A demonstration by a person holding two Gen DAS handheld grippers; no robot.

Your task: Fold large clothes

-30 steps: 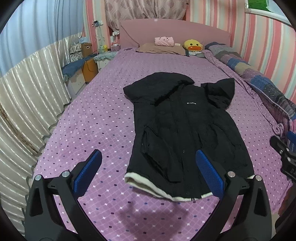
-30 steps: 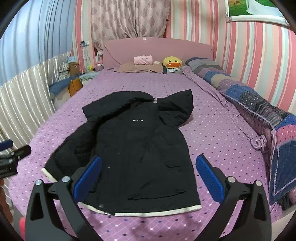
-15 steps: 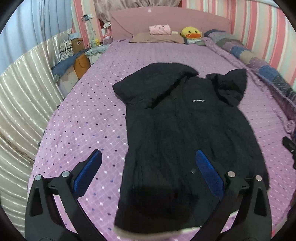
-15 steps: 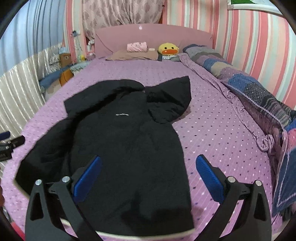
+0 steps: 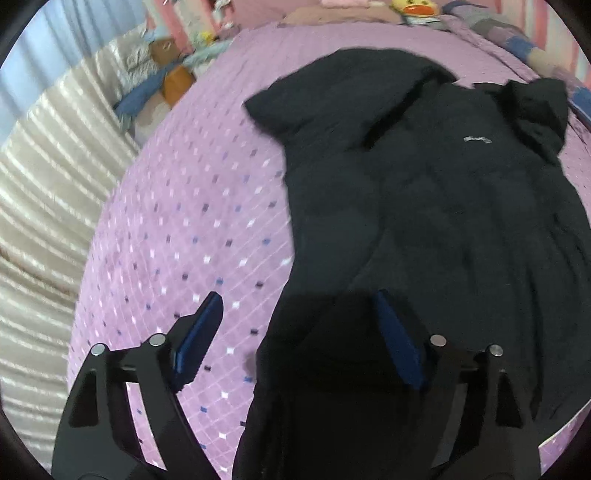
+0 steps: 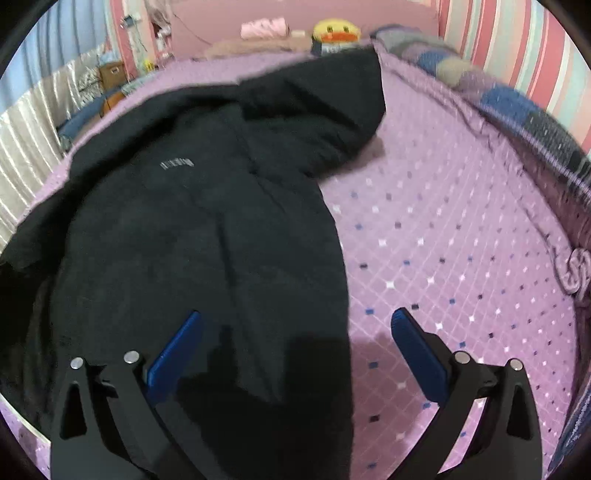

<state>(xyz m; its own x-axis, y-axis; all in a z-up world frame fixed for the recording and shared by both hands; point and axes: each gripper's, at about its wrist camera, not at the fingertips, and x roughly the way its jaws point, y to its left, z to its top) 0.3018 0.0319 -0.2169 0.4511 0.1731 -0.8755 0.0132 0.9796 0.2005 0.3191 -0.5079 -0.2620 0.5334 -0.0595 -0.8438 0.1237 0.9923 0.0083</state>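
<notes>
A: One black coat lies spread flat, front up, on the purple dotted bed, hood toward the headboard, hem at the near edge.

B: Laid out full length, likely so both lower corners can be reached at once. Where do the grippers stand?

A: The left gripper points steeply down over the coat's left hem corner. Its fingers have just been closing; they are spread, with the fabric edge between them, and no pad is seen pressing on it.

B: And the other?

A: The right gripper is over the coat's right side edge, fingers spread wide, one over black cloth, one over bare bed. Nothing pinched.

B: Judgement?

A: First fold not begun; both look set to take the hem. The yellow duck toy and patchwork quilt lie well apart.
</notes>
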